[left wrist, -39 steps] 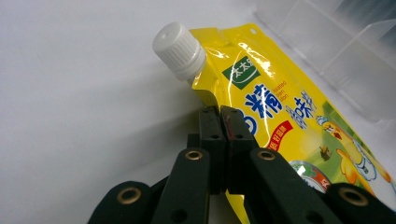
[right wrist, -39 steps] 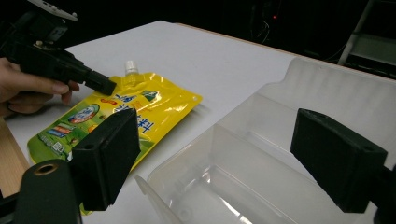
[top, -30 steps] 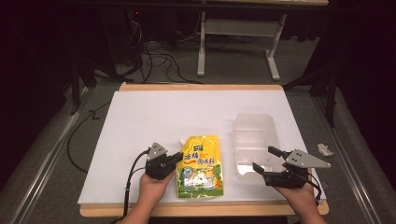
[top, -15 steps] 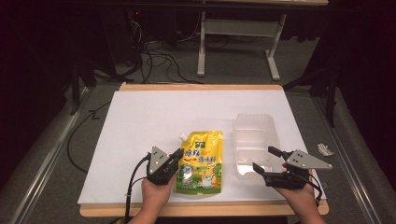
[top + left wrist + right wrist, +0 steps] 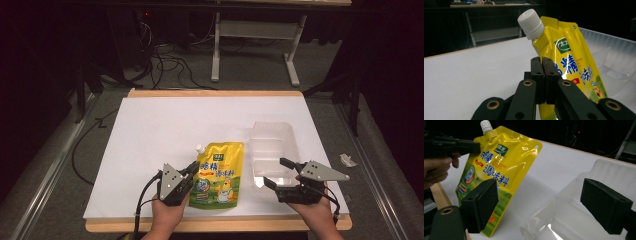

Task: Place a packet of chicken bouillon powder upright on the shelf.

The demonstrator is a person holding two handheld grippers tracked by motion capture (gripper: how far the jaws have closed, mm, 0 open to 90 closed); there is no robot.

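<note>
A white sheet-covered table with a wooden edge [image 5: 150, 125] carries the work. On its right half a clear, shallow plastic tray with moulded compartments [image 5: 272, 145] lies flat, open side up. Just beside it, toward the middle, a yellow printed spout pouch with a white screw cap [image 5: 220, 172] is raised off the sheet along its left edge, the cap [image 5: 531, 23] pointing up and away from the person. The left gripper [image 5: 189, 172] is seen with its jaws pressed together on that left edge of the pouch, below the spout. The right gripper [image 5: 277, 172] is held near the tray's near end with its jaws spread wide and nothing between them.

The step in hand is judged to be carrying the pouch across into the tray. The pinch should be kept firm, since only a thin seam is held and the contents will sag. The pouch should be lifted clear of the tray wall and laid flat, while the tray is steadied by the right gripper.
</note>
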